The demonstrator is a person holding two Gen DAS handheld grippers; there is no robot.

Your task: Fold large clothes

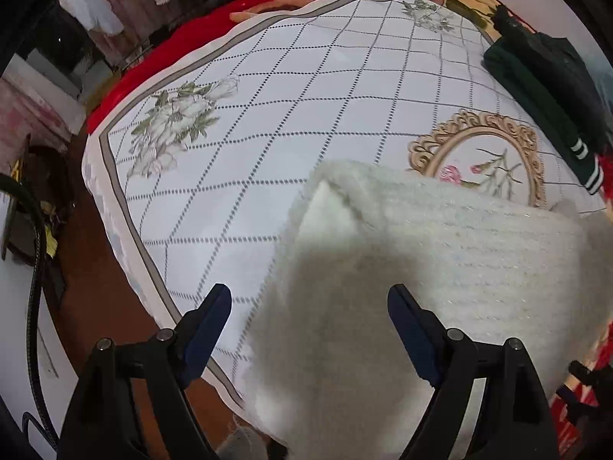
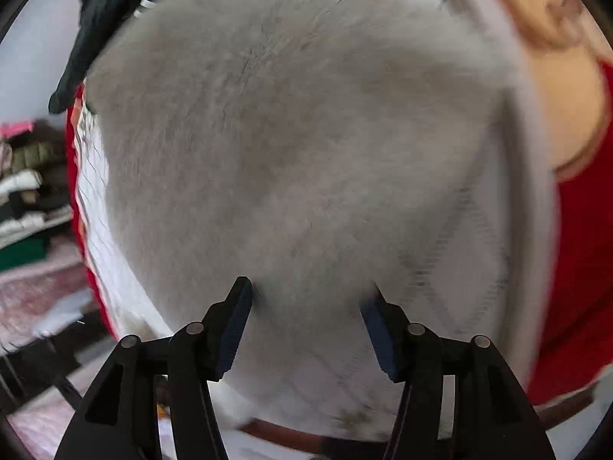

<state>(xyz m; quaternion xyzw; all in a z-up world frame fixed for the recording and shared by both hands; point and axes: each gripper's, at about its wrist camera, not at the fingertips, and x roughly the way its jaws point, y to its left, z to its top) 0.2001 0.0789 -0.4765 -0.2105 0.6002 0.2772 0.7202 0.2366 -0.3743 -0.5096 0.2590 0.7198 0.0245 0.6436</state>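
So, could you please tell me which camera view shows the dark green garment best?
The left wrist view: the dark green garment lies sharp at the far right on the patterned bed cover, its white-striped cuff visible. The right wrist view shows only a blurred dark piece of it at top left, behind the white fluffy sweater.

Sweater [image 1: 440, 253] is showing cream-white, fuzzy knit w/ faint ribbing. Bedsheet [image 1: 306, 88] is showing white w/ a grey dotted diamond grid, pale green-white flower sprays, a gold oval frame w/ pink flowers & a grey border, over a red blanket [image 1: 115, 96]. Dark green garment [image 1: 544, 88] is showing white stripes at the cuff.
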